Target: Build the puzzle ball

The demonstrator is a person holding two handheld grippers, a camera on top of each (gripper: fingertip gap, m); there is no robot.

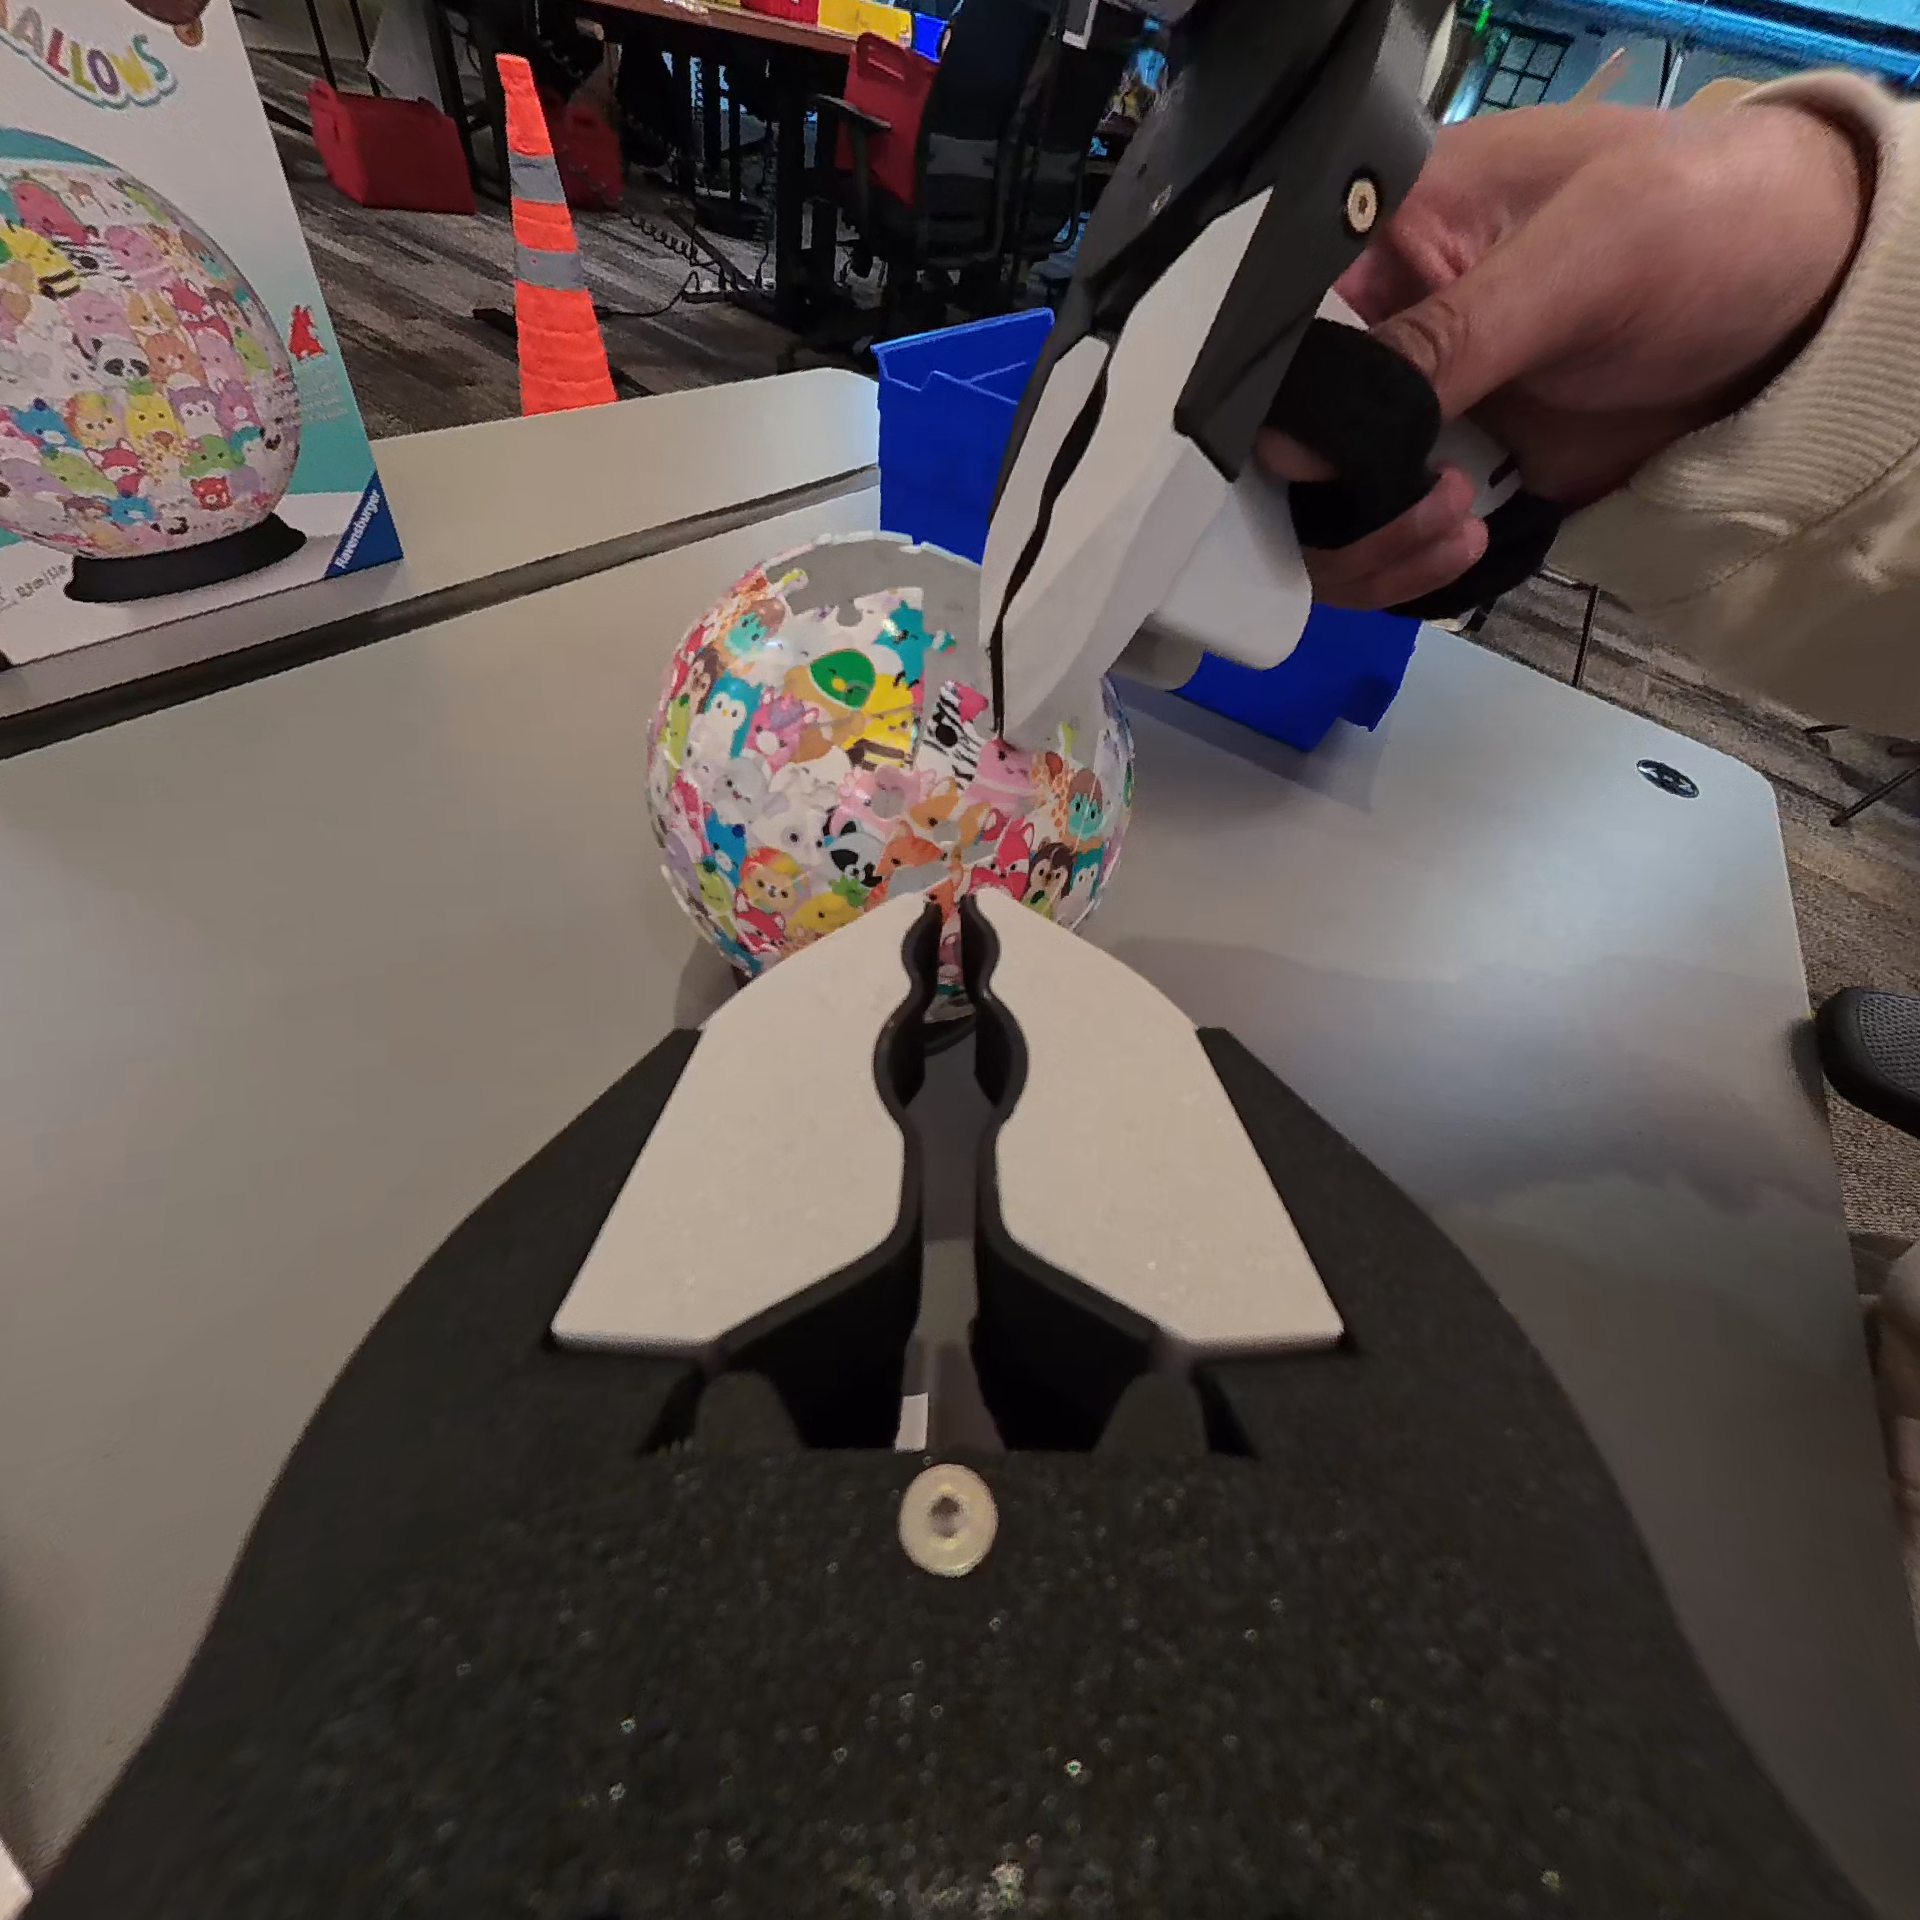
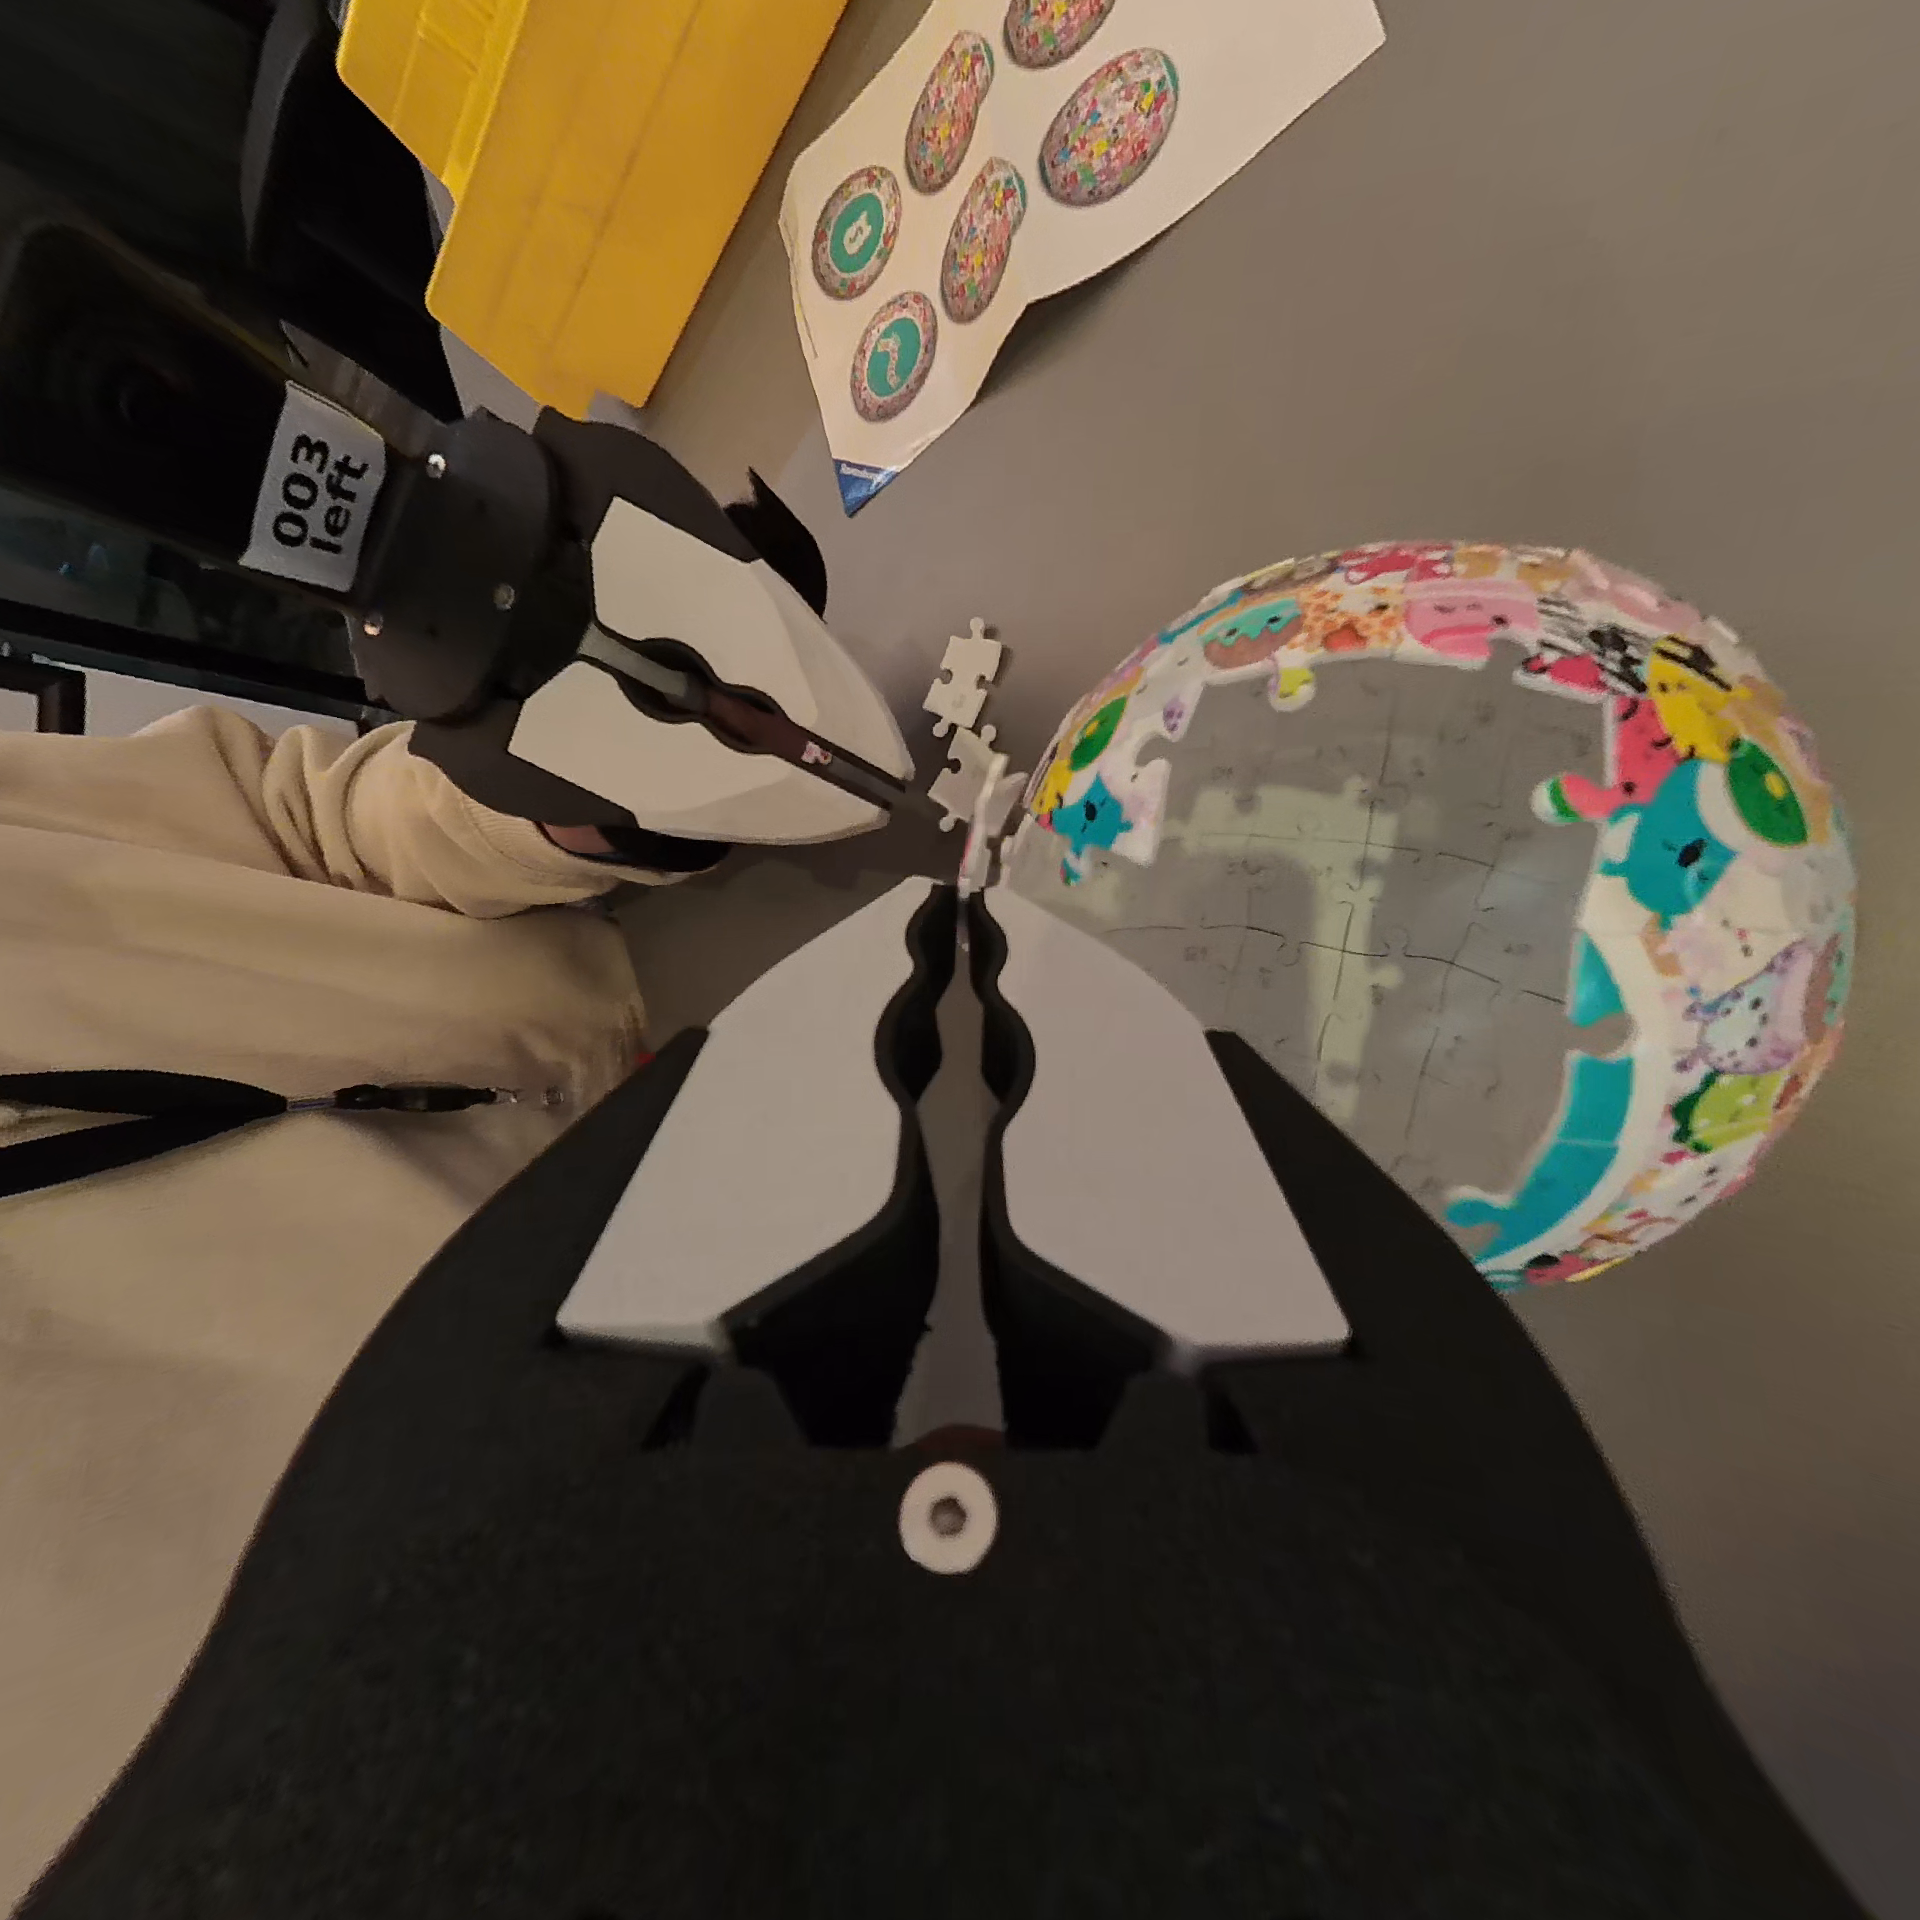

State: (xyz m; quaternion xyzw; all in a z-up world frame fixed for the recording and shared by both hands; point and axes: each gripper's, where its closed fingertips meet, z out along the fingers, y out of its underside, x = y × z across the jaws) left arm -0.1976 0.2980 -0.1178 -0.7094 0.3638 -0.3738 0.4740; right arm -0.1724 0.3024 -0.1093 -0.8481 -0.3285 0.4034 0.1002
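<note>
right gripper point(image 2: 961, 894) pinched shut on puzzle piece point(image 2: 982, 831) | left gripper point(image 2: 896, 798) shut, holding nothing clear, at 10 o'clock | puzzle ball point(image 2: 1714, 831) open at top, awaiting piece

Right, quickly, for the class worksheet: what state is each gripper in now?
Left gripper: jaws shut on a colourful puzzle piece.
Right gripper: jaws shut on an edge-on puzzle piece, beside the puzzle ball.

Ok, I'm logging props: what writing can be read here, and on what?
I can't quote writing; it stands on:
Puzzle box: coloured title, blue brand strip.
White label on left hand-held gripper: black print.
Picture sheet: blue corner mark.
Ball inside: marks too faint to read.
</note>
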